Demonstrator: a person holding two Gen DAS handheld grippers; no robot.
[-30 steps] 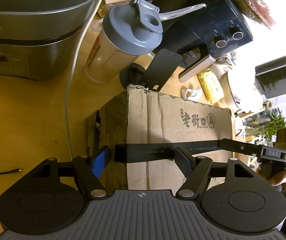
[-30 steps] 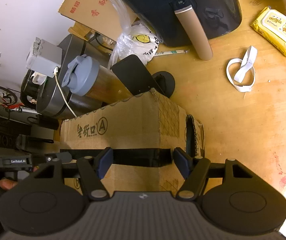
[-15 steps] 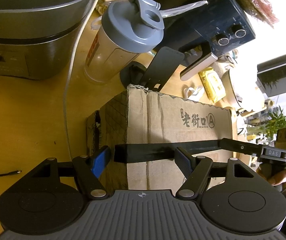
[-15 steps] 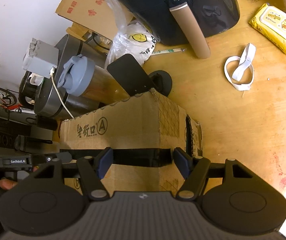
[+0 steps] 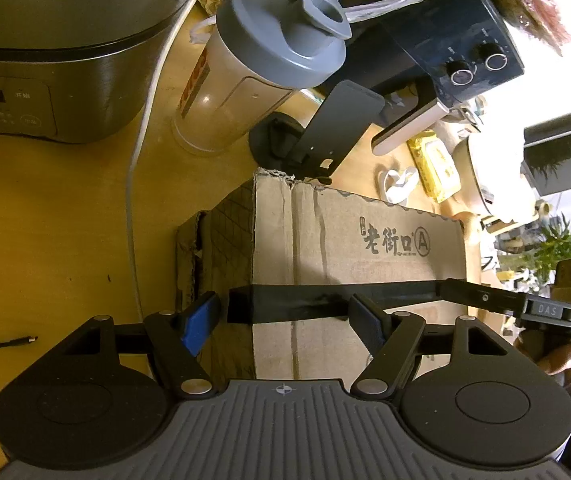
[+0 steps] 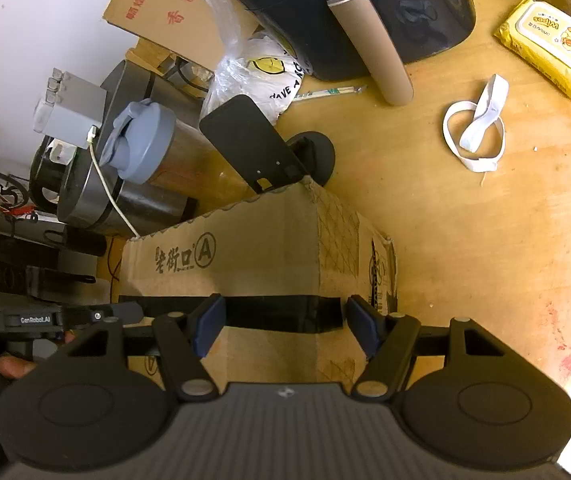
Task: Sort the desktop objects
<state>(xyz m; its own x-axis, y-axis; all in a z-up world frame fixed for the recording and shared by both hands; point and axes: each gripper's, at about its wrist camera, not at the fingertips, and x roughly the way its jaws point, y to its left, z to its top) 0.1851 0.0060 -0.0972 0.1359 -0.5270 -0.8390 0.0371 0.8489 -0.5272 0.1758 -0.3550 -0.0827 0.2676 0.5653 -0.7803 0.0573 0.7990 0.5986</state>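
I had the left gripper (image 5: pixel 281 318) over one corner of the cardboard box (image 5: pixel 365 264) and the right gripper (image 6: pixel 285 320) over the other. The box sat on the table (image 6: pixel 485 260) just in front of me. Both sets of fingers were spread wide and easing apart with the box between them. I could not tell whether the pads were pressing on the cardboard.

My worry was the box slipping or twisting if one side let go first. A shove forward could also have knocked over the phone stand (image 5: pixel 337 128) touching its far corner, or the shaker bottle (image 5: pixel 261 64) just behind.

I counted one box, one stand, one bottle, one rice cooker (image 5: pixel 45 60), one air fryer (image 6: pixel 365 0), one white band (image 6: pixel 475 136) and one pack of wipes (image 6: pixel 549 48).
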